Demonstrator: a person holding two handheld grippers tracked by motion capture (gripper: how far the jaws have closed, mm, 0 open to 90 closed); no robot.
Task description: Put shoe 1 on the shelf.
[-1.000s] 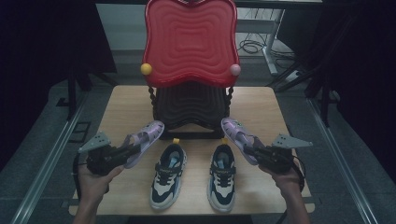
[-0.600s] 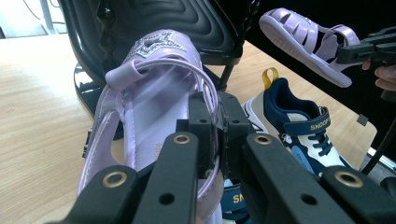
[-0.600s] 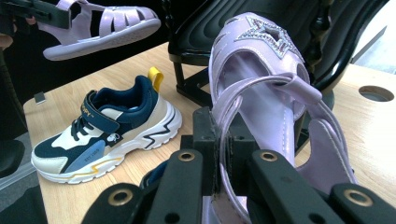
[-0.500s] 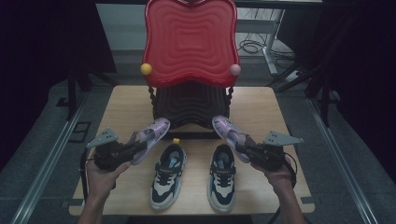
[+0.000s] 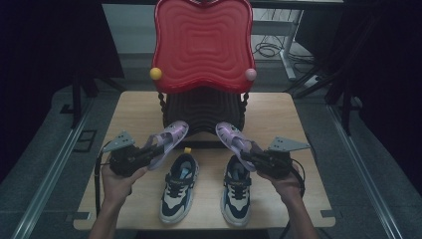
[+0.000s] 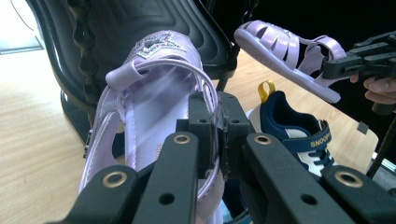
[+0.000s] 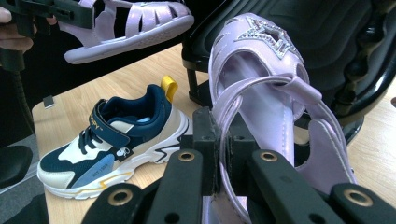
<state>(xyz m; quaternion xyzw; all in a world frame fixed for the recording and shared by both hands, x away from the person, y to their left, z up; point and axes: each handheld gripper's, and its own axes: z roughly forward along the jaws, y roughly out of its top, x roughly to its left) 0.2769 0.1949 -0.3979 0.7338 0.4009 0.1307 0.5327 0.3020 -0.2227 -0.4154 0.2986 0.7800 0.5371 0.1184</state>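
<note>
Each gripper holds a lilac sandal in the air above the wooden table (image 5: 134, 114). My left gripper (image 5: 144, 154) (image 6: 218, 135) is shut on the heel strap of the left lilac sandal (image 5: 168, 140) (image 6: 154, 93), toe pointing up toward the chair. My right gripper (image 5: 250, 157) (image 7: 224, 144) is shut on the heel strap of the right lilac sandal (image 5: 231, 137) (image 7: 261, 79). Below them a pair of navy and white sneakers, the left one (image 5: 179, 186) and the right one (image 5: 238, 189), stands on the table, toes toward the person.
A red and black chair-like stand (image 5: 203, 50) rises at the table's back centre, with a yellow ball (image 5: 156, 73) and a pink ball (image 5: 250, 74) at its sides. Its black base (image 5: 204, 109) sits just behind the sandals. Dark floor and rails flank the table.
Both hands have brought their sandals inward, so the two sandal toes are now closer together in front of the stand's base. Both grips are unchanged.
</note>
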